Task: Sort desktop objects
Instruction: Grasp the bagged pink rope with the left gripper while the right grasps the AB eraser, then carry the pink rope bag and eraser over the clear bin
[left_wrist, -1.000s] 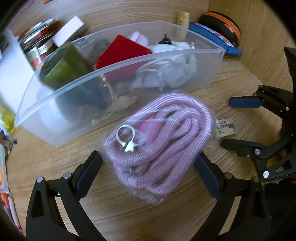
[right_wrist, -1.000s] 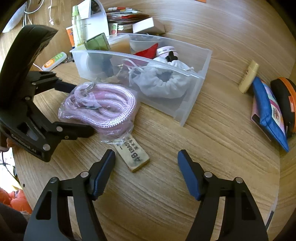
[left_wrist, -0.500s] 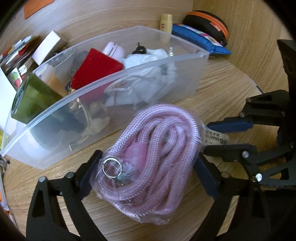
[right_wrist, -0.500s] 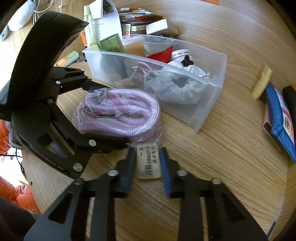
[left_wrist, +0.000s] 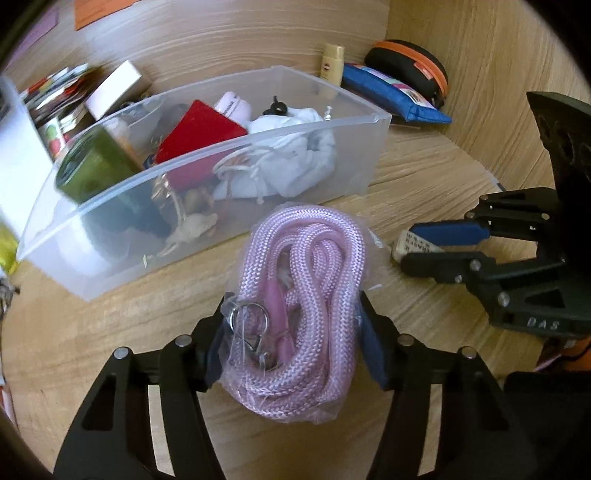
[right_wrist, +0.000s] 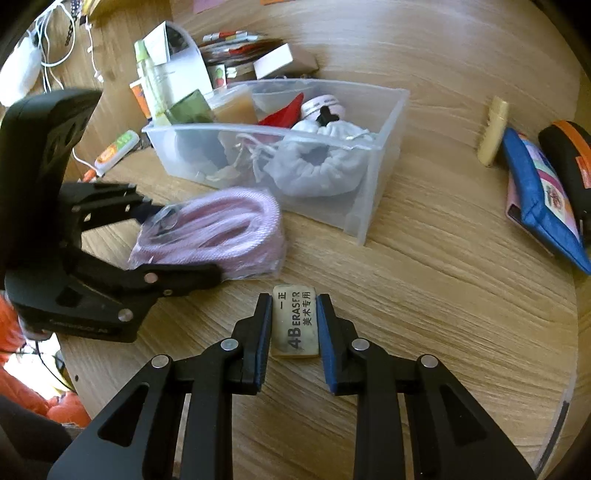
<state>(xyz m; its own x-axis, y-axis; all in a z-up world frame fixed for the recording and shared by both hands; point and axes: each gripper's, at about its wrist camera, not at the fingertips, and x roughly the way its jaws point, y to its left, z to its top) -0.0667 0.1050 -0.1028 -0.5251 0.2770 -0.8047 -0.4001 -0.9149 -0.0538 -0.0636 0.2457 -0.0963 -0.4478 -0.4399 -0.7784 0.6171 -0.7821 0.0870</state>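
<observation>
My left gripper (left_wrist: 291, 332) is shut on a pink rope in a clear plastic bag (left_wrist: 303, 295), held just in front of the clear plastic bin (left_wrist: 369, 155). The bagged rope (right_wrist: 214, 229) and the left gripper (right_wrist: 177, 243) also show in the right wrist view. My right gripper (right_wrist: 293, 325) is shut on a beige 4B eraser (right_wrist: 295, 321) on the wooden desk; it shows in the left wrist view (left_wrist: 424, 243) too. The bin (right_wrist: 384, 147) holds a white drawstring pouch (right_wrist: 321, 166), a red item (left_wrist: 199, 136) and a green box (left_wrist: 96, 166).
A blue pencil pouch (right_wrist: 543, 195), a black and orange case (right_wrist: 569, 158) and a beige tube (right_wrist: 493, 129) lie right of the bin. Boxes, papers and cables (right_wrist: 177, 66) crowd behind and left of it. The desk edge (right_wrist: 565, 369) curves at the right.
My left gripper has closed on the bagged rope and squeezed it narrower. My right gripper has moved in, closed on the eraser and drawn it clear of the rope bag.
</observation>
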